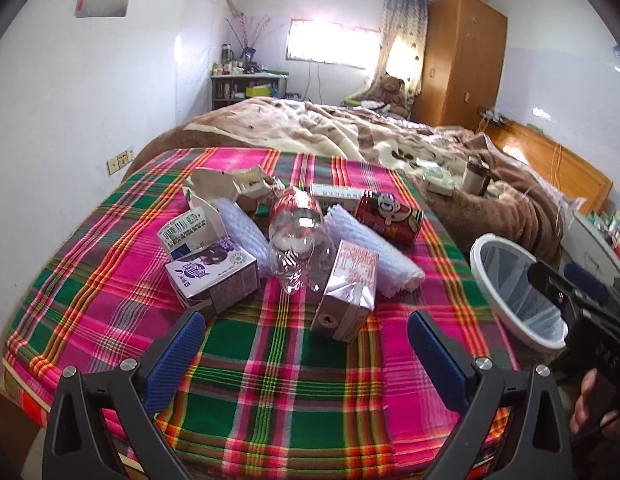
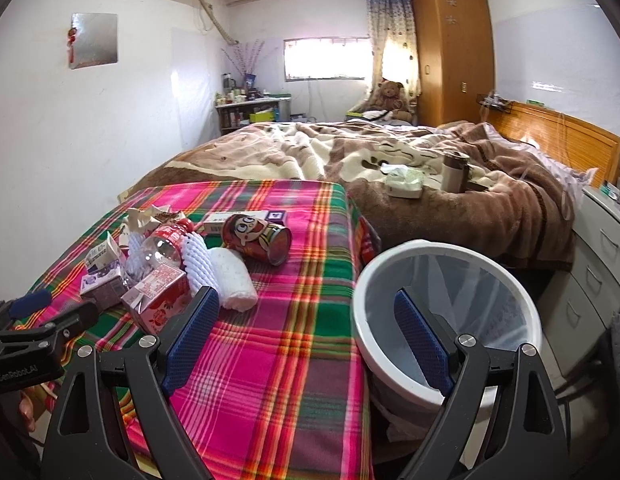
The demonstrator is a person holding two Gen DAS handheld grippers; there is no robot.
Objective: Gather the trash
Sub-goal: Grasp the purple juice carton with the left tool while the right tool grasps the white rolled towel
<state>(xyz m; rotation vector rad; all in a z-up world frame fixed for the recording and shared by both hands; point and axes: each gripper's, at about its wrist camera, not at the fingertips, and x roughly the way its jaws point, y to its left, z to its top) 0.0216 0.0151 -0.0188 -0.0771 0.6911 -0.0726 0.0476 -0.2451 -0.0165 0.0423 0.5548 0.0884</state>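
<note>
Though hidden leftward, bin's (image 2: 450, 312) whole rim rightward.

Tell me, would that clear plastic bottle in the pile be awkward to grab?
Probably a little. The clear plastic bottle looks empty, so likely light and easily squashed between fingers. It lies on its side, propped against cartons, so a nudge might roll it. Its smooth, glossy wall could be slippery.
</note>
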